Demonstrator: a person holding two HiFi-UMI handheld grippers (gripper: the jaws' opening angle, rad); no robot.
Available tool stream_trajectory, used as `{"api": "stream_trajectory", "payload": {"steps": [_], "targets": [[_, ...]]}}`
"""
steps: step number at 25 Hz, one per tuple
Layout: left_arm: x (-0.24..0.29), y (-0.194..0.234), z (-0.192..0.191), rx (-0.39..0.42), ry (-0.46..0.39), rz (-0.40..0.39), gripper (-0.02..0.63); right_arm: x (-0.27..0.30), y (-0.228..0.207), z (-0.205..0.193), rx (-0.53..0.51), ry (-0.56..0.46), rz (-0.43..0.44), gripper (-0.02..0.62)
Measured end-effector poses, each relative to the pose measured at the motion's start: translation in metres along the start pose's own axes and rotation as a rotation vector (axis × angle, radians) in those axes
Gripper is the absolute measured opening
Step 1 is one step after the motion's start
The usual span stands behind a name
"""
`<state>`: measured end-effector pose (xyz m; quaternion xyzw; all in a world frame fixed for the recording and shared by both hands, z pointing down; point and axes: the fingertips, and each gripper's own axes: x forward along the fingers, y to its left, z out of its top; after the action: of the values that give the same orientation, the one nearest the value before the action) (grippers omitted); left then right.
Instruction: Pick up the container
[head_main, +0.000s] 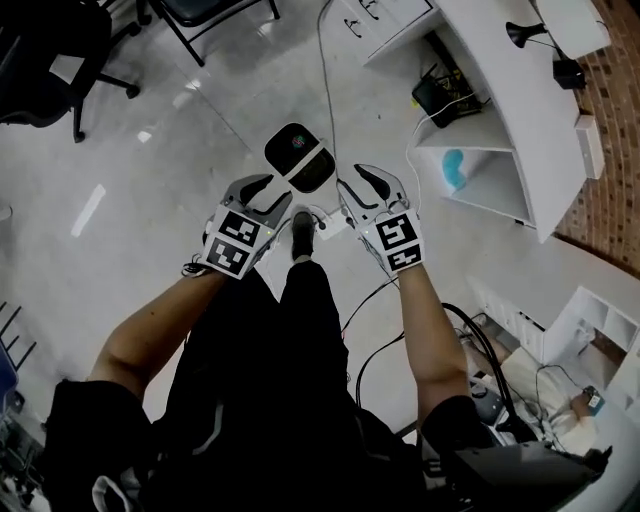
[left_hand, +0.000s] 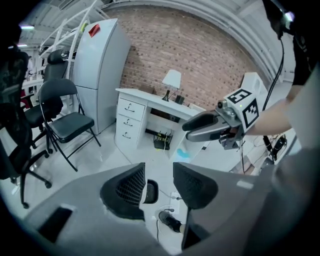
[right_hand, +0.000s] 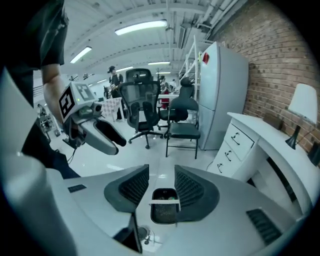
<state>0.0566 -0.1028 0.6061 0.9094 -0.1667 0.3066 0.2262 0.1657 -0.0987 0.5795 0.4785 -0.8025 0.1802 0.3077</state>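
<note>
Looking steeply down at a container (head_main: 298, 158): a small dark bin with a pale rim, standing upright on the floor (head_main: 150, 200) just beyond the shoe (head_main: 302, 233). Seems to hold a little litter, glimpsed through the open top in the right gripper view; cannot say what.

Judging by looks, thin plastic: light, fairly stiff at the rim, springy in the walls, smooth and somewhat slippery on the outside. Hardly fragile, but likely to tip or spill if raised by one side alone.

Above the shoe and to its left: left gripper (head_main: 270, 192), jaws spread apart, pads pressing on nothing, only the bin showing far off in the gap. Above the shoe and to its right: right gripper (head_main: 362, 185), jaws likewise parted and empty, with the bin framed between them. Neither touching the bin; both hanging beyond the shoe, on either side of the rim.

Best taken at the rim, on two opposite edges, one gripper per edge, with one pad inside the wall and one outside, since the body looks too wide for a single pair of jaws. Calls for a moderate squeeze, enough to beat the slick surface without buckling the wall, and a level lift to keep the contents in.
</note>
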Motion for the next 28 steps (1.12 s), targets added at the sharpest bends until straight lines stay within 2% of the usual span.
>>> {"api": "stream_trajectory", "payload": {"steps": [5, 8, 12, 14, 22, 25, 28], "targets": [[0.055, 0.000, -0.036, -0.027, 0.084, 0.058, 0.189, 0.033, -0.014, -0.049, -0.072, 0.076, 0.121, 0.158], [0.088, -0.001, -0.053, -0.070, 0.115, 0.072, 0.192, 0.053, -0.021, -0.075, -0.134, 0.117, 0.182, 0.173], [0.129, -0.001, -0.071, -0.008, 0.178, 0.082, 0.196, 0.081, -0.029, -0.104, -0.245, 0.169, 0.256, 0.189], [0.148, 0.006, -0.085, -0.012, 0.209, 0.101, 0.200, 0.095, -0.032, -0.115, -0.315, 0.183, 0.288, 0.195], [0.213, 0.035, -0.145, -0.060, 0.306, 0.154, 0.209, 0.155, -0.039, -0.183, -0.521, 0.265, 0.358, 0.218], [0.237, 0.044, -0.166, -0.043, 0.331, 0.157, 0.209, 0.175, -0.040, -0.208, -0.656, 0.286, 0.369, 0.221], [0.258, 0.059, -0.187, -0.021, 0.360, 0.163, 0.210, 0.199, -0.041, -0.228, -0.721, 0.309, 0.381, 0.229]]}}
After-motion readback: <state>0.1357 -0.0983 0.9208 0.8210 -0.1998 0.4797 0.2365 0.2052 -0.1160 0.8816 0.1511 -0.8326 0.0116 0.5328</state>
